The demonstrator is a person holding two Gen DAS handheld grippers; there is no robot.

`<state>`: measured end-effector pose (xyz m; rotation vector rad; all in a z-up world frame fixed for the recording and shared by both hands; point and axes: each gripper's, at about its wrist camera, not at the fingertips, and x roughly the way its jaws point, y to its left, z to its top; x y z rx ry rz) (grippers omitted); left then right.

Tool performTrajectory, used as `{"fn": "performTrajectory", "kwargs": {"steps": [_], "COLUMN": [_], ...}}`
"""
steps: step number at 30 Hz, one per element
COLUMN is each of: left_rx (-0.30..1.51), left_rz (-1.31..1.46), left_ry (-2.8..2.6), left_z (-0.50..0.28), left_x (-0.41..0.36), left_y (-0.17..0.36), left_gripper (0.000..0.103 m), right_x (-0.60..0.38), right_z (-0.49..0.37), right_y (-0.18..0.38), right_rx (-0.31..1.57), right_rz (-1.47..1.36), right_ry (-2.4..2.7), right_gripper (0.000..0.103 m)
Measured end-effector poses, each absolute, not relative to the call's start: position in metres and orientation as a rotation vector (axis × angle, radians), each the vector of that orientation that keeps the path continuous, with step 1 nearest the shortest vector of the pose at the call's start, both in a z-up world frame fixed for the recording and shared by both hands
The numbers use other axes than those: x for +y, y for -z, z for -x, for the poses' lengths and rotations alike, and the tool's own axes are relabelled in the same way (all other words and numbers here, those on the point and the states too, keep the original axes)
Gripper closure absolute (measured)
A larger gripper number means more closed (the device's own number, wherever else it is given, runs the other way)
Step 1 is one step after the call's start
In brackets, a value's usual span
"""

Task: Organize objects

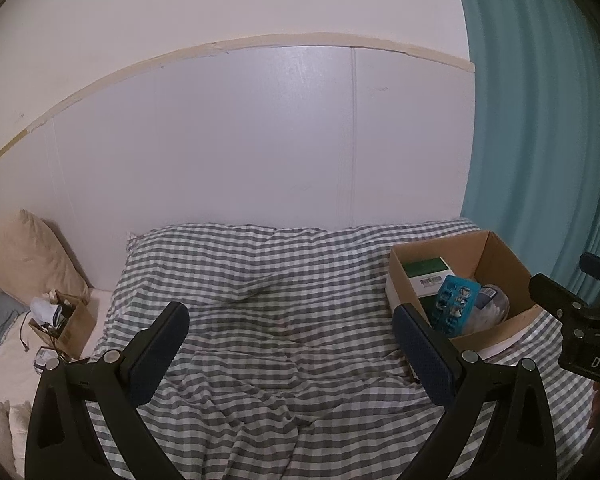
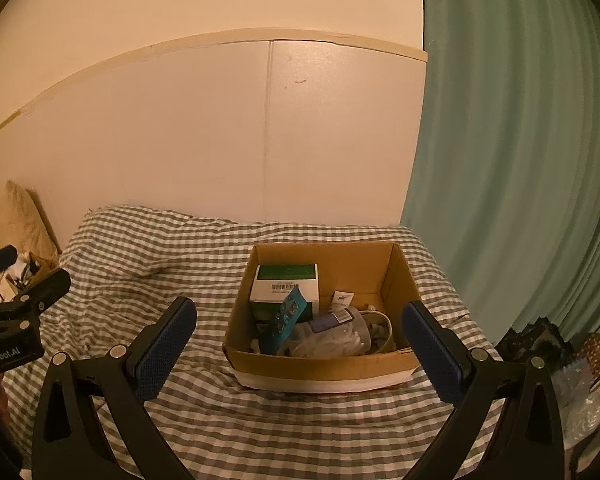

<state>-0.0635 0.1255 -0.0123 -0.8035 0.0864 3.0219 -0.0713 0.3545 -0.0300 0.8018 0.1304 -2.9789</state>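
A cardboard box (image 2: 324,368) sits on a grey checked bedspread (image 2: 172,276). Inside it lie a green and white carton (image 2: 286,286), a teal blister pack (image 2: 286,322), a clear plastic jar (image 2: 336,330) on its side and a small white sachet (image 2: 342,300). My right gripper (image 2: 300,354) is open and empty, just in front of the box. My left gripper (image 1: 290,354) is open and empty over the bedspread (image 1: 260,280), with the box (image 1: 496,256) to its right. The teal pack (image 1: 454,306) and the jar (image 1: 492,306) show there too.
A teal curtain (image 2: 500,160) hangs at the right. A white wall panel (image 1: 240,140) runs behind the bed. A tan pillow (image 1: 32,256) and a small box of clutter (image 1: 60,320) lie at the left. More clutter (image 2: 572,364) sits at the lower right.
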Motion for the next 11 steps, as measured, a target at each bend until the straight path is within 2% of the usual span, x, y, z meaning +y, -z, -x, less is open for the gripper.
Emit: {"fn": "performTrajectory", "kwargs": {"steps": [11], "left_rx": [0.072], "left_rz": [0.792], "left_ry": [-3.028], "left_z": [0.0639], "left_x": [0.1237], "left_y": [0.0120], "left_gripper": [0.000], "right_x": [0.3535], "right_z": [0.0731], "right_y": [0.0338], "right_rx": [0.137], "right_rz": [-0.818], "right_ry": [2.976], "right_gripper": [0.000]}}
